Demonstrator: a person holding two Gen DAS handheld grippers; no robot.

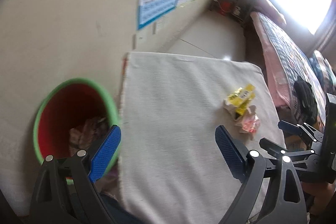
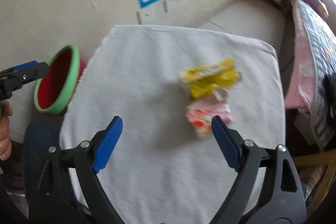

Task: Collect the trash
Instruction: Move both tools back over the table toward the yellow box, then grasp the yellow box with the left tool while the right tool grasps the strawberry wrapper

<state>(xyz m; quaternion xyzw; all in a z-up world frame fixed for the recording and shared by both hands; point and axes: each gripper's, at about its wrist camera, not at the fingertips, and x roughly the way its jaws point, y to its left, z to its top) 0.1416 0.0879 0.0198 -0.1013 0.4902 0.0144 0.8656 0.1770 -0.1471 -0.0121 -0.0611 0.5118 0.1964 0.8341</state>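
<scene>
Right gripper (image 2: 167, 129) wide apart, pink wrapper (image 2: 206, 117) just beside its right finger

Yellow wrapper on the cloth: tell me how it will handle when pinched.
The yellow wrapper looks crumpled and thin, so probably floppy and light. It touches the pink wrapper, which may shift along. The open right gripper should close easily on it.

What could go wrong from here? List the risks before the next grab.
1. The yellow wrapper and pink wrapper lie touching, so the open right tool may pinch one and drag the other off the white cloth.
2. The bin stands beside the table, left of the cloth's edge; a carried wrapper could drop short.
</scene>
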